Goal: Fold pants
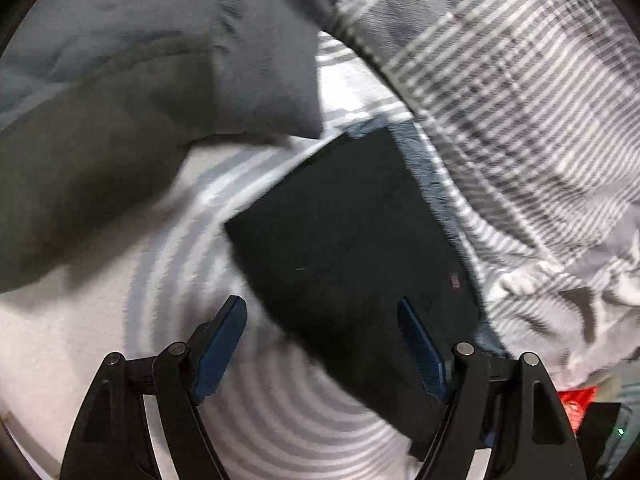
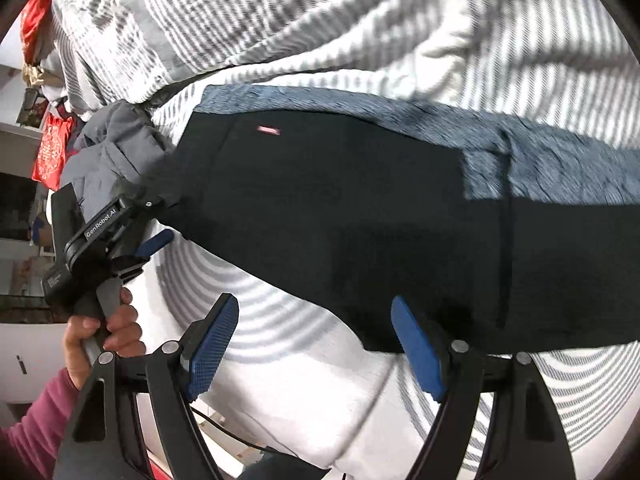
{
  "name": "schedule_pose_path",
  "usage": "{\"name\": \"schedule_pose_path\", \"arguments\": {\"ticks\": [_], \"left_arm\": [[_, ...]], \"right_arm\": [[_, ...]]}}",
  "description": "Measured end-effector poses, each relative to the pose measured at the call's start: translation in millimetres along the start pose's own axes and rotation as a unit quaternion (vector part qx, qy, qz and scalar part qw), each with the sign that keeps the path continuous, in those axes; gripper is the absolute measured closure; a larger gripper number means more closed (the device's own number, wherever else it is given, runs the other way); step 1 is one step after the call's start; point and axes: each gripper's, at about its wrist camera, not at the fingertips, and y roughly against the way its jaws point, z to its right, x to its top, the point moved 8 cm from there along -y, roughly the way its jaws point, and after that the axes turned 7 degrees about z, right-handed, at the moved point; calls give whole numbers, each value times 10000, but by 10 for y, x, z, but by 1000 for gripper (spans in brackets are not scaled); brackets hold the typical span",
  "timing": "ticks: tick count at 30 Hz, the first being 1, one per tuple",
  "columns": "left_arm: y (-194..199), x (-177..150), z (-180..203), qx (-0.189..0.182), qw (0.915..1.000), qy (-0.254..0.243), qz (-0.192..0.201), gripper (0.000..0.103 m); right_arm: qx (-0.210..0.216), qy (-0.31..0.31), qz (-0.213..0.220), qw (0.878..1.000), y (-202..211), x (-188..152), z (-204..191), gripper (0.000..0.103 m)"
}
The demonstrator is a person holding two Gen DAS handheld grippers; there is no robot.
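Observation:
The dark pants [image 1: 352,232] lie folded flat on a white sheet with grey rings. They carry a small pink label [image 1: 455,281], and a blue-grey band runs along their far edge. My left gripper [image 1: 320,308] hangs open just above the near end of the pants, and nothing sits between its blue pads. In the right wrist view the pants [image 2: 340,200] stretch across the middle. My right gripper [image 2: 314,304] is open over their near edge and holds nothing. My left gripper [image 2: 160,220] shows at the pants' left end, held by a hand [image 2: 108,332].
A grey pillow [image 1: 120,120] lies at the upper left beside the pants. A bunched grey-and-white striped duvet [image 1: 500,80] borders their far side. Red packaging [image 2: 50,152] and shelves stand beyond the bed's left edge. A pink sleeve [image 2: 36,420] is at the lower left.

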Motion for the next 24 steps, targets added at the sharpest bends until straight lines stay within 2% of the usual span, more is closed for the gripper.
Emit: {"name": "schedule_pose_path", "arguments": {"ticks": [4, 10, 12, 13, 14, 17, 19, 24], "left_arm": [[-105, -4, 103, -16, 9999, -45, -89, 25], [-131, 57, 128, 67, 9999, 123, 16, 25], [-152, 40, 151, 445, 9989, -155, 66, 37], [-172, 35, 152, 605, 9978, -267, 89, 51], [-173, 39, 153, 730, 9965, -399, 118, 57], [-98, 61, 249, 783, 9935, -749, 341, 71], [-46, 38, 388, 932, 9858, -1290, 534, 72], [11, -45, 641, 1138, 9662, -2157, 832, 75]], "right_arm": [[55, -43, -5, 10000, -33, 80, -104, 21], [104, 63, 66, 9999, -17, 254, -204, 21], [119, 44, 77, 9999, -19, 362, -223, 21], [124, 52, 81, 9999, -18, 425, -238, 21], [132, 92, 86, 9998, -14, 524, -272, 21], [190, 257, 13, 9995, -28, 793, -403, 21], [231, 345, -123, 9991, -79, 943, -510, 21], [253, 733, -648, 9949, -340, 1291, -932, 21]]}}
